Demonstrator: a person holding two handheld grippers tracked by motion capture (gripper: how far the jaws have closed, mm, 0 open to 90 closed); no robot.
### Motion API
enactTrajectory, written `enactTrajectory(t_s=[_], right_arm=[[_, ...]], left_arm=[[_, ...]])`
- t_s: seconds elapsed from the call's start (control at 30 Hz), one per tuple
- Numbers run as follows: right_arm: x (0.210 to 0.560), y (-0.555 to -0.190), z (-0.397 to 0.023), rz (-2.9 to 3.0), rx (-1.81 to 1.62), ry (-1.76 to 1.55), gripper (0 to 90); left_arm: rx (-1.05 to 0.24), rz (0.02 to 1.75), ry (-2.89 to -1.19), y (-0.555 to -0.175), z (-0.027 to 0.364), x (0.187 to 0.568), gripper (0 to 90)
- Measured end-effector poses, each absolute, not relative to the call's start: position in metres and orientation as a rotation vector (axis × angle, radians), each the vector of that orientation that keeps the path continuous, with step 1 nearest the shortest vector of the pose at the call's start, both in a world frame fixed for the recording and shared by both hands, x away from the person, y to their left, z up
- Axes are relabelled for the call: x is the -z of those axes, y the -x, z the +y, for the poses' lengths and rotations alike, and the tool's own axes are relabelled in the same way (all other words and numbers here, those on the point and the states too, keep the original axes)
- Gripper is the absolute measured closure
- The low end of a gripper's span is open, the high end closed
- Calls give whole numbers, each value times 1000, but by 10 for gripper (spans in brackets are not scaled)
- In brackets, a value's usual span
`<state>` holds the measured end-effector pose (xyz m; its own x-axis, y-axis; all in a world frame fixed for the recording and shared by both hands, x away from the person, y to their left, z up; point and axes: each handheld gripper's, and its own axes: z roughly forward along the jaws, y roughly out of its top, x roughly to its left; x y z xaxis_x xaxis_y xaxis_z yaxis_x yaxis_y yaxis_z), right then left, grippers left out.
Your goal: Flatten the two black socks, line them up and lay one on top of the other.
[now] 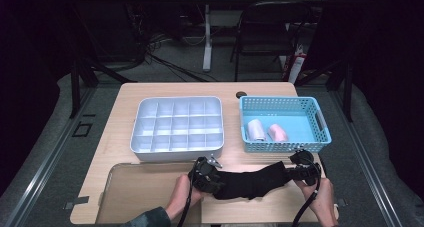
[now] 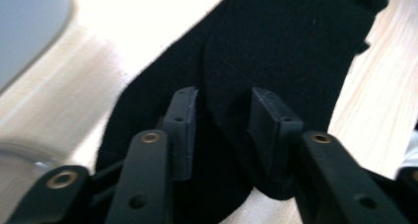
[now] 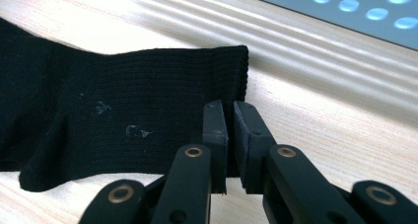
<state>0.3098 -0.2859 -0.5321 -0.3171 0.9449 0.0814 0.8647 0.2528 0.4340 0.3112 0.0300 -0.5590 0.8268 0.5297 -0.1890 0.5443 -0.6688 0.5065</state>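
A black sock lies stretched across the front of the wooden table between my two grippers. My left gripper is at its left end. In the left gripper view the jaws stand apart over the sock, and the pads do not press on the cloth. My right gripper is at the right end. In the right gripper view its jaws are shut on the edge of the ribbed cuff of the sock.
A white compartment tray sits behind the sock at centre left. A blue basket at the right holds a white roll and a pink roll. A clear flat tray lies at front left. A chair stands beyond the table.
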Motion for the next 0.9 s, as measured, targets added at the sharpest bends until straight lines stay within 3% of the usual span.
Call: enactTrajectory(t_s=[0.13, 0.23, 0.9], right_arm=[[532, -310, -286, 2327, -598, -1702, 845], [529, -308, -284, 2322, -602, -1693, 846], [484, -287, -279, 2290, -708, -1628, 847]], left_arm=[[20, 757, -2460, -308, 29, 557, 820], [6, 739, -2453, -306, 29, 553, 876], [51, 774, -2369, -318, 64, 516, 882]])
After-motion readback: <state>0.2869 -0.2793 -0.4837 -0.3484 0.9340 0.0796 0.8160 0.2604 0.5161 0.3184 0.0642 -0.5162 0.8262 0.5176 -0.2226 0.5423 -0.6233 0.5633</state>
